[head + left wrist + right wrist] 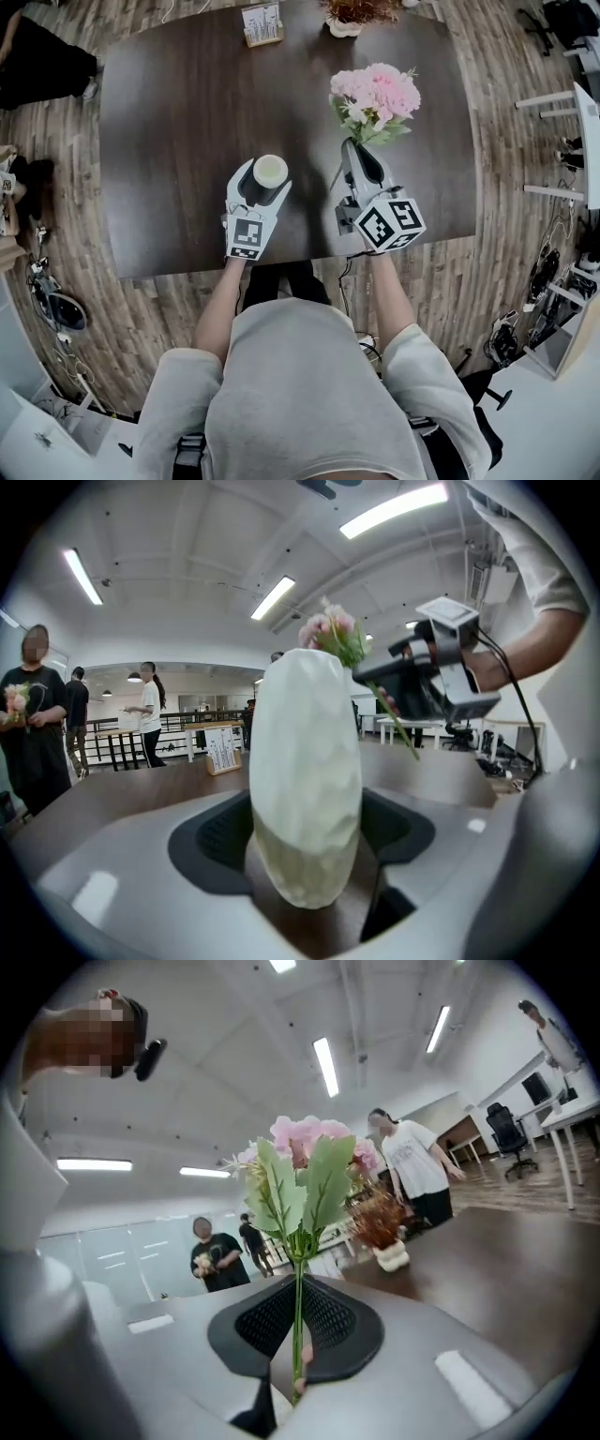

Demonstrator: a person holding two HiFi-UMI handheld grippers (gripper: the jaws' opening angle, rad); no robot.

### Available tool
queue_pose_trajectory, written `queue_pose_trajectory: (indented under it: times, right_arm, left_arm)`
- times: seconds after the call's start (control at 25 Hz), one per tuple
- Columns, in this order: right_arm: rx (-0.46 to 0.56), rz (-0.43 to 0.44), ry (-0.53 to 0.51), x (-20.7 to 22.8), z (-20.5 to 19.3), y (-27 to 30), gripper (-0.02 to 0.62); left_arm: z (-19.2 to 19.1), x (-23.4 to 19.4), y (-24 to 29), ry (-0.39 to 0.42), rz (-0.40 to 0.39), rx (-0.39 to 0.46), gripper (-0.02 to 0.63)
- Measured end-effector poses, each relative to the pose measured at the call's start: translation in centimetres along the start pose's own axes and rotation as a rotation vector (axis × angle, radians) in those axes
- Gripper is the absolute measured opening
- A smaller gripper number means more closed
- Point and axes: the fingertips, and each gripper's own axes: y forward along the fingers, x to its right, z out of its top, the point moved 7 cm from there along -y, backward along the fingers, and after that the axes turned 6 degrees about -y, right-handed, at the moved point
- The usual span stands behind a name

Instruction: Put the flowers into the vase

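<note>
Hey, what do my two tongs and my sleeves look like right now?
Both the left tongs and right tongs are pale grey shells with black ribbed pads. Each carries a white cube printed with black square markers. A black cable trails off the right one. Your short sleeves are light grey.

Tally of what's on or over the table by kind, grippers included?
Grippers: 2 (left gripper, right gripper)
Vase: 1
Pink flower bunch: 1
Potted dried plant: 1
Card stand: 1
Total: 6
</note>
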Motion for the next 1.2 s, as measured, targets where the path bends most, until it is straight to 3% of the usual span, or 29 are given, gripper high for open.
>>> queue_pose_trajectory:
  times: [0.2,0.36,0.52,0.76,1.0,1.2]
  right_arm:
    - [0.189,0.172,-0.065,-5.9,6.8,1.5,0.012]
    - [0.261,0.28,-0.091,-10.1,8.6,4.5,0.012]
    - [0.289,0.329,-0.088,-11.7,9.0,5.3,0.012]
    - [0.248,0.364,-0.096,-11.0,8.4,5.1,0.014]
    - [0.17,0.372,-0.122,-11.8,2.4,4.7,0.02]
    - [0.149,0.368,-0.161,-12.0,0.4,3.7,0.031]
  left_arm:
    - [-0.4,-0.4,0.0,-0.002,-0.004,0.0,0.348]
    - [-1.3,-2.0,-0.1,-0.009,0.002,-0.005,0.348]
    - [-1.3,-1.3,-0.3,-0.005,0.009,-0.008,0.348]
    - [0.7,0.6,0.9,0.003,0.006,-0.009,0.348]
    - [-0.2,0.1,0.3,0.004,0.005,-0.002,0.348]
    - [-0.4,-0.1,0.4,0.0,0.017,0.008,0.348]
